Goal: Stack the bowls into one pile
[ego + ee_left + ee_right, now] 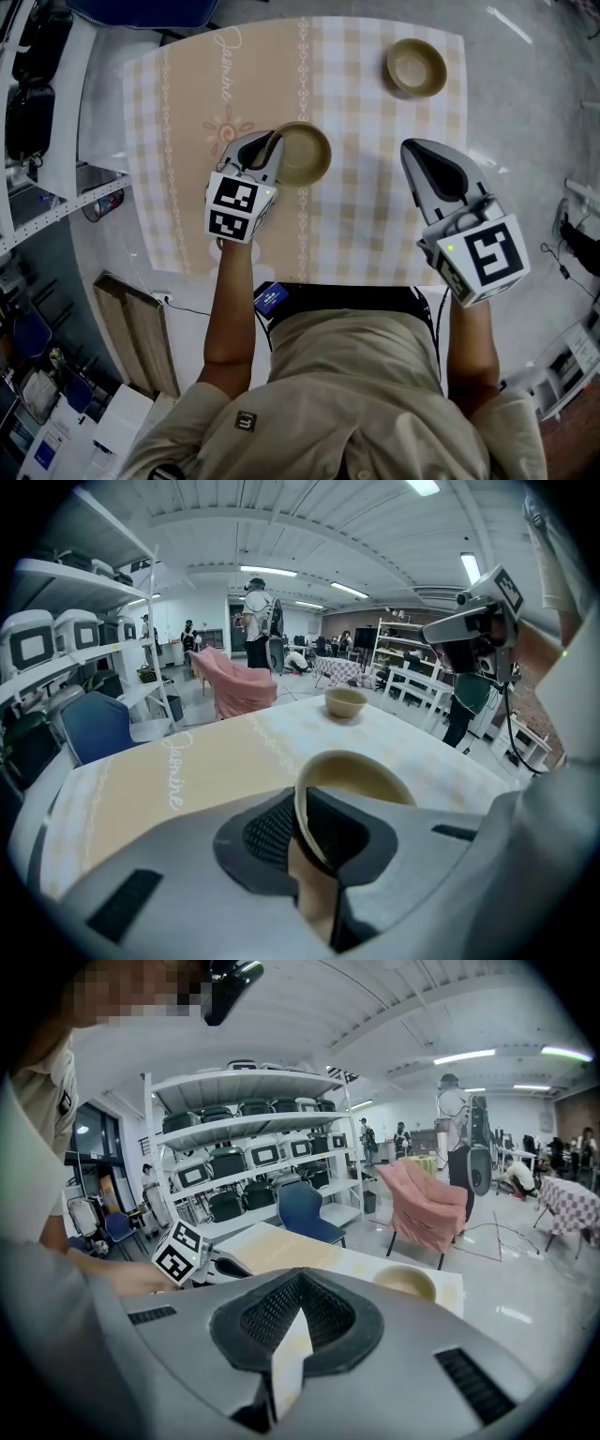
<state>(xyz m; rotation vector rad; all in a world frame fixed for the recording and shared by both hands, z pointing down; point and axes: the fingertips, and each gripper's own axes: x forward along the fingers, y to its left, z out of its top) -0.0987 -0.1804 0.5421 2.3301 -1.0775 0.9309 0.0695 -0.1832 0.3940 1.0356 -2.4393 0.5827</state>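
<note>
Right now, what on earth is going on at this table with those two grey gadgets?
A person is stacking bowls with a handheld gripper in each hand. The left gripper is clamped on the rim of the near bowl at the middle of the checked tablecloth. The second bowl sits untouched at the far right corner. The right gripper is shut and empty, over the cloth's right side. Nothing is stacked yet.

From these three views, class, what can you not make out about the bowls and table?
Near bowl: head view, the left gripper covers part of its rim; left gripper view, that gripper's body hides its base.
Far bowl: right gripper view, the body of the right gripper hides its base.
Table: head view, the person's torso covers part of its near edge.
</note>
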